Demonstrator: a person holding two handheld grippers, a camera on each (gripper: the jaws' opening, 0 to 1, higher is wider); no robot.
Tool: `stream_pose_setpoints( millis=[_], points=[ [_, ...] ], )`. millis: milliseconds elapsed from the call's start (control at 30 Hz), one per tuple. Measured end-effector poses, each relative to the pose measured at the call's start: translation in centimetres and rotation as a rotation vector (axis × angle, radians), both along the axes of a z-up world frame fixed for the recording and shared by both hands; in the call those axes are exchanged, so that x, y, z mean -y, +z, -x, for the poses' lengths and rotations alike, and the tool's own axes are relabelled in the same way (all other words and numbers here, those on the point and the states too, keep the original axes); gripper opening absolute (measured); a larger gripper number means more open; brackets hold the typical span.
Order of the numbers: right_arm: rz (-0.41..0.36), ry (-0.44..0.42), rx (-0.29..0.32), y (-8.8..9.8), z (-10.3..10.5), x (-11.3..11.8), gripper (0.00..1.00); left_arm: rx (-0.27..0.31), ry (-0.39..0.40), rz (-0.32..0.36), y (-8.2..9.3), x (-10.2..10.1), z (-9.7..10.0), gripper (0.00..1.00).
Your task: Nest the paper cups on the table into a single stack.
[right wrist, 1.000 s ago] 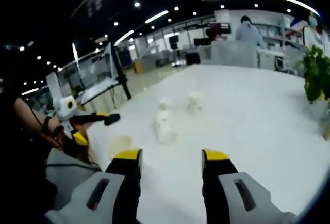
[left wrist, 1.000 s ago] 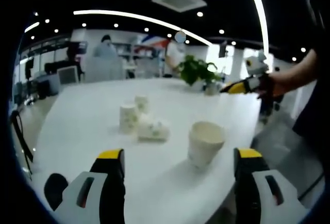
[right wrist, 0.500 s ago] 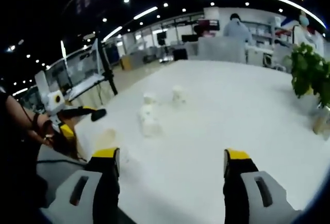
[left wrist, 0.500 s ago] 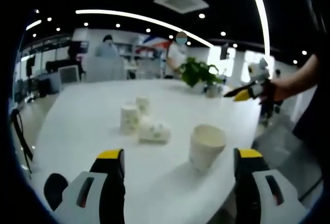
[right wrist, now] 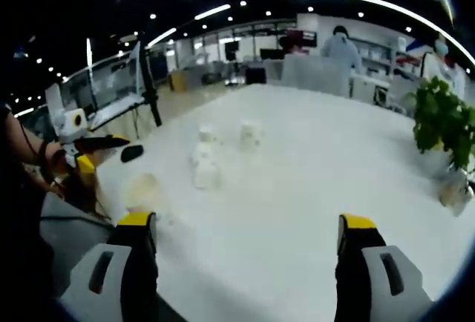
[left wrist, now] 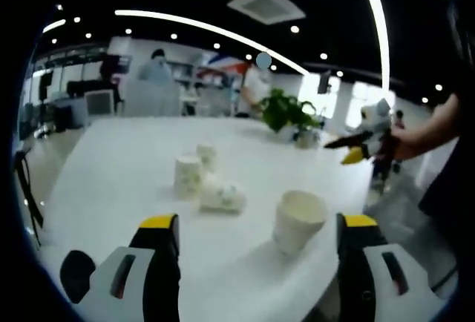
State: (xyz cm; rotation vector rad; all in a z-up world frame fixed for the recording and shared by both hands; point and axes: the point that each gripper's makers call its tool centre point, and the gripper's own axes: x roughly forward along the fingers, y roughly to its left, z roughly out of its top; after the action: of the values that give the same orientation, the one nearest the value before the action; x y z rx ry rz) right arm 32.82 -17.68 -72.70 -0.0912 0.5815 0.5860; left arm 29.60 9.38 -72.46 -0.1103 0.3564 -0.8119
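The step in hand looks like the first reach for a cup; nothing is stacked yet. On the white table (left wrist: 111, 181) four paper cups show in the left gripper view: an upright cup (left wrist: 297, 220) nearest, just ahead of the left gripper (left wrist: 252, 234) and slightly to its right; a cup lying on its side (left wrist: 222, 196) further in; two more upright ones, a middle cup (left wrist: 188, 176) and a far cup (left wrist: 206, 154), beyond it. To do it well, I would close on the nearest cup low on its wall and squeeze lightly, since thin paper should crush easily; then lower it straight over another upright cup. The left gripper is wide apart and holds nothing; the right gripper (right wrist: 246, 236) is likewise spread wide and empty, hovering over bare table with the cups well ahead. A potted plant (right wrist: 441, 123) stands at the far right.
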Motion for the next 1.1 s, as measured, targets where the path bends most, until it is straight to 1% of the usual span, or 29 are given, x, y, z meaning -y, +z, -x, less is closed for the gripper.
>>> stream_pose_setpoints(
  millis=[267, 367, 433, 500, 533, 633, 667, 733, 767, 867, 1033, 1100],
  points=[
    [0.016, 0.004, -0.027, -1.0, 0.3, -0.1, 0.99, -0.009, -0.017, 0.017, -0.1, 0.2, -1.4, 0.84],
    [0.012, 0.0, -0.034, -1.2, 0.4, -0.1, 0.99, -0.027, -0.02, 0.022, -0.4, -0.1, -2.6, 0.82],
    [0.018, -0.004, -0.031, -1.3, 0.4, -0.1, 0.99, -0.028, -0.022, 0.033, -0.3, -0.3, -3.3, 0.82],
    [0.037, 0.0, -0.041, -1.8, 0.4, -0.1, 0.98, -0.022, -0.028, 0.035, 0.0, -0.4, -4.1, 0.82],
    [0.037, 0.001, -0.038, -1.8, 0.4, -0.1, 0.98, -0.02, -0.033, 0.039, 0.0, -0.5, -4.8, 0.82],
    [0.044, -0.007, -0.041, -2.1, 0.5, 0.1, 0.98, -0.035, -0.067, 0.024, -0.8, -0.4, -5.9, 0.82],
    [0.042, -0.014, -0.045, -2.2, 0.5, 0.1, 0.98, -0.037, -0.08, 0.016, -1.0, -0.3, -6.0, 0.8],
    [0.037, -0.026, -0.049, -2.4, 0.5, 0.0, 0.97, -0.045, -0.115, 0.016, -1.6, -0.1, -6.5, 0.73],
    [0.035, -0.029, -0.056, -2.5, 0.6, -0.1, 0.97, -0.055, -0.126, 0.016, -1.7, 0.1, -6.8, 0.73],
    [0.045, -0.037, -0.062, -2.9, 0.8, -0.3, 0.97, -0.058, -0.135, 0.021, -2.0, 0.2, -7.6, 0.75],
    [0.039, -0.056, -0.061, -3.0, 0.9, -0.6, 0.97, -0.084, -0.177, 0.042, -2.8, 0.8, -9.2, 0.75],
    [0.041, -0.066, -0.072, -3.4, 1.1, -0.6, 0.97, -0.089, -0.195, 0.041, -3.1, 1.2, -9.5, 0.75]
  ],
)
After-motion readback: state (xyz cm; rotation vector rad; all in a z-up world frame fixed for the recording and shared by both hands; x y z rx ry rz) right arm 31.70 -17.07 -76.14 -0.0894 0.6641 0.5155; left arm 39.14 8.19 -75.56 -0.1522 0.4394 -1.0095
